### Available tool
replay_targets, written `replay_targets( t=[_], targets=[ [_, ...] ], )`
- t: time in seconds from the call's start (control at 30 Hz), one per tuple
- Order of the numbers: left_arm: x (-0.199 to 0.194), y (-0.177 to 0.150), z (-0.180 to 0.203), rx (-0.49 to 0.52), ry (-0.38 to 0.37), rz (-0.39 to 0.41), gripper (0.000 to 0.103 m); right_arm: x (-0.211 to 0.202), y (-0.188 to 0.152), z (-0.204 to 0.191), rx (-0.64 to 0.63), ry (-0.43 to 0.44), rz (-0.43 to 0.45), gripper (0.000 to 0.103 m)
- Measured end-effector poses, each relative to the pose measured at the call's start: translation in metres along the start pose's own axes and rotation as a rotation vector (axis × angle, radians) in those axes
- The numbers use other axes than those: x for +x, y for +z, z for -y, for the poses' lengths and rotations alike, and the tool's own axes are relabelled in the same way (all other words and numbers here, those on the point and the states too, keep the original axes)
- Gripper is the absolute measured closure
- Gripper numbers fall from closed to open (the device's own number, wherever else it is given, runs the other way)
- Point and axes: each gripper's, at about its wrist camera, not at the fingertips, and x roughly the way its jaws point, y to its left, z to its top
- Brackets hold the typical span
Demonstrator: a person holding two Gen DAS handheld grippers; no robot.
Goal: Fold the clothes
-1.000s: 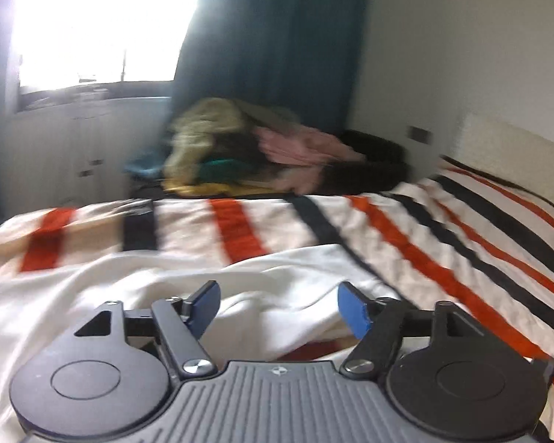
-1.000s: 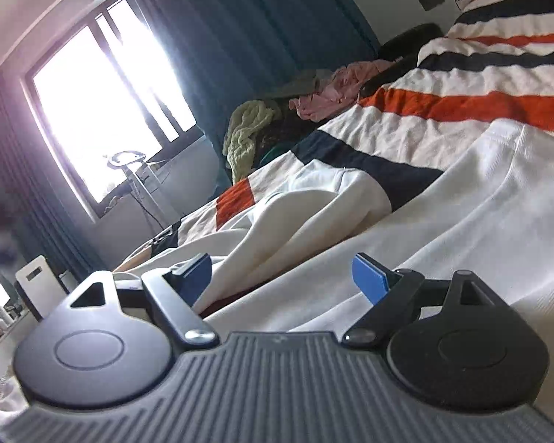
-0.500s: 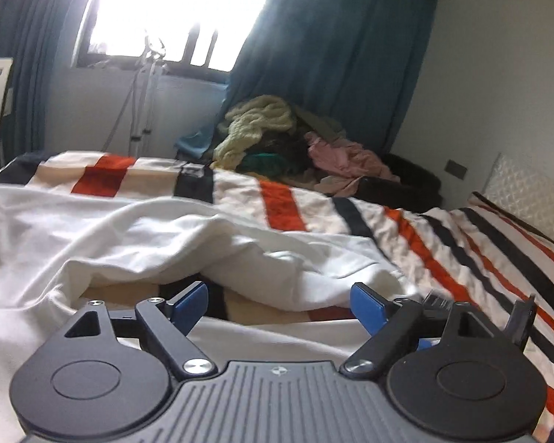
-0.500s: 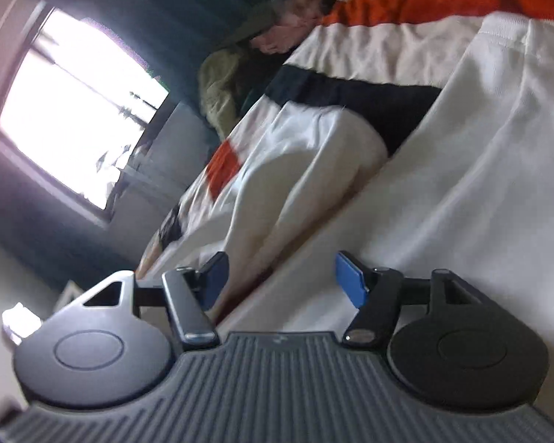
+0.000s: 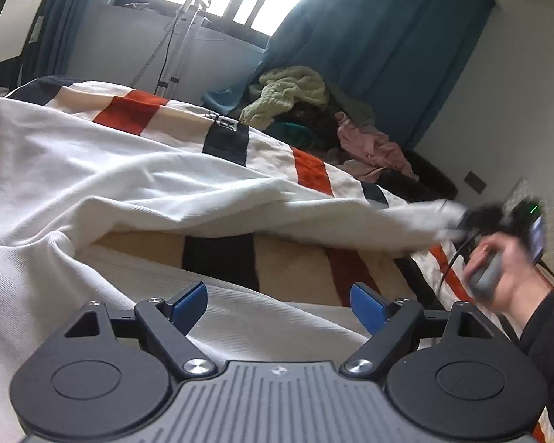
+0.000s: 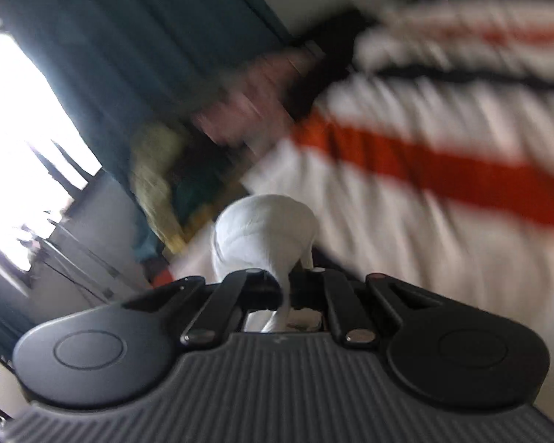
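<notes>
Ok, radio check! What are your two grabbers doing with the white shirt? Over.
Right gripper shut on white shirt, lifting its edge. Left gripper open over it, empty. Nothing in the way. Over.

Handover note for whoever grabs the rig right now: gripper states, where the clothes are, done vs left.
Right gripper: shut on a pinched bit of the white garment, lifting that end off the striped bedspread; its view is motion-blurred.
Left gripper: open, empty, low over the near part of the same garment.
Garment: spread rumpled across the bed, one edge raised so the bedspread shows under it.
Pile of unfolded clothes sits beyond the bed by the blue curtain.
Done: one end gripped. No finished fold visible.
Left: grip the near part with the left gripper, make the folds, then probably the pile.
</notes>
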Motion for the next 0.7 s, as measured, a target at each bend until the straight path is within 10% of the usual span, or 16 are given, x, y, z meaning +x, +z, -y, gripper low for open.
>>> replay_targets(
  t=[0.1,0.27,0.47,0.7],
  targets=[
    [-0.002,0.002,-0.002,-0.017,-0.018,0.005,0.017,-0.009,0.013,0.002,-0.136,-0.011,0.073,0.097],
    [-0.005,-0.001,0.006,0.026,-0.017,0.005,0.017,0.001,-0.031,0.086,-0.078,-0.160,-0.039,0.095],
    [0.001,-0.004,0.013,0.063,0.005,-0.013,0.017,-0.005,-0.081,0.143,-0.019,-0.144,-0.077,0.094],
    [0.045,0.016,-0.028,-0.236,-0.049,-0.114,0.016,-0.012,-0.064,0.134,-0.062,-0.141,-0.144,0.076]
  ],
)
